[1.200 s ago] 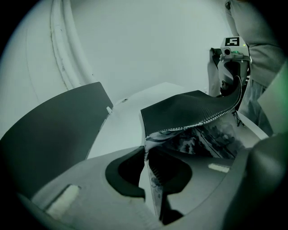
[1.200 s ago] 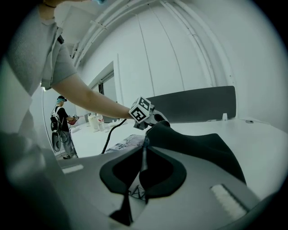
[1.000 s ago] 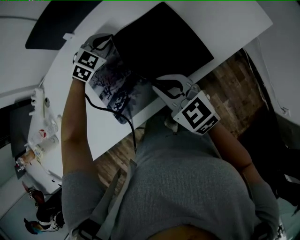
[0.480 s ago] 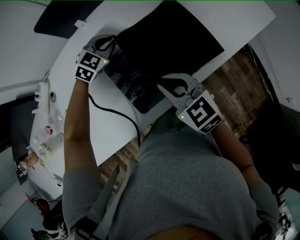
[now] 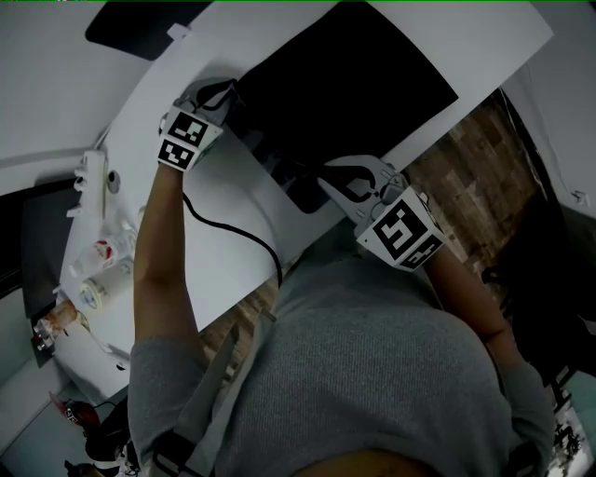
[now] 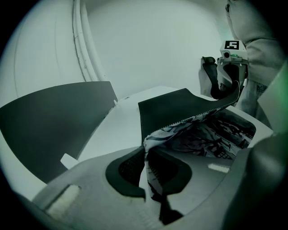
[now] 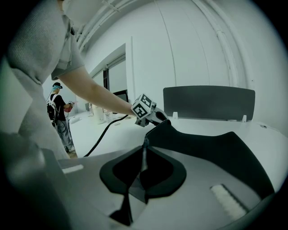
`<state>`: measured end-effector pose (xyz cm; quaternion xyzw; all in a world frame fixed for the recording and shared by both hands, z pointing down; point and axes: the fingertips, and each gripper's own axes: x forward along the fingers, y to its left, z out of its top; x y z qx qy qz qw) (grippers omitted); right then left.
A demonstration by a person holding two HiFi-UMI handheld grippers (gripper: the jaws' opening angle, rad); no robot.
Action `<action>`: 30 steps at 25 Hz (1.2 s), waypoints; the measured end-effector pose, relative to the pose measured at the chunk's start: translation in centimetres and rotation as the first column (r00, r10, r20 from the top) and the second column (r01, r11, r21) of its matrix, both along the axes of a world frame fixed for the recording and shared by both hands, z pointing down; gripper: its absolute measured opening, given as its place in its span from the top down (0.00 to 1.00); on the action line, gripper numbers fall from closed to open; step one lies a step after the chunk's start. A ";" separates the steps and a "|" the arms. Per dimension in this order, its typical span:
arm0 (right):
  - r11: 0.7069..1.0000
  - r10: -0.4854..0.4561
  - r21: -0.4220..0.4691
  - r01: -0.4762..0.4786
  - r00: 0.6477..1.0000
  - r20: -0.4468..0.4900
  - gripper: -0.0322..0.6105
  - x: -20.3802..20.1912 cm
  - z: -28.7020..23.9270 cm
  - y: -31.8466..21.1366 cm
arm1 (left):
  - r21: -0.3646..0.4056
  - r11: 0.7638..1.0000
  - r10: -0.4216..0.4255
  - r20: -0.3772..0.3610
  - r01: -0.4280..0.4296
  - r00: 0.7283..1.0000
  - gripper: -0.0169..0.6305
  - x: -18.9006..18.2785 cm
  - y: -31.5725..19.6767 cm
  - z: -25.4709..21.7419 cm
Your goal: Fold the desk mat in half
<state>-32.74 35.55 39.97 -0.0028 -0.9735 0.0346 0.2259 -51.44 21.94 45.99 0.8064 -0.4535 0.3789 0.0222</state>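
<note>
The desk mat (image 5: 345, 93) lies on the white table (image 5: 223, 270), its near half lifted and turned over so its black underside faces up. My left gripper (image 5: 222, 95) is shut on the mat's left near corner, and its own view shows the jaws (image 6: 146, 168) pinching the edge. There the patterned face (image 6: 211, 134) shows beneath the raised black flap (image 6: 180, 108). My right gripper (image 5: 328, 173) is shut on the right near corner, with the thin edge between its jaws (image 7: 143, 164). Each gripper view shows the other gripper, the right one (image 6: 225, 76) and the left one (image 7: 146, 109).
A dark panel (image 5: 140, 19) stands along the table's far side. A black cable (image 5: 233, 228) runs from my left gripper across the table. Bottles (image 5: 93, 270) and a white power strip (image 5: 88, 177) sit at the table's left end. A person (image 7: 58, 108) stands far off.
Both grippers have carried the mat's near edge up and away from me. The patterned face, plain a second ago, is now almost hidden under the black underside.
</note>
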 end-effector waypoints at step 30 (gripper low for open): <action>0.929 0.356 -0.016 -0.369 0.881 0.312 0.92 2.8 -7.3 -4.9 | 0.384 0.734 -0.447 -0.348 0.560 0.824 0.80 2.7 8.7 -11.5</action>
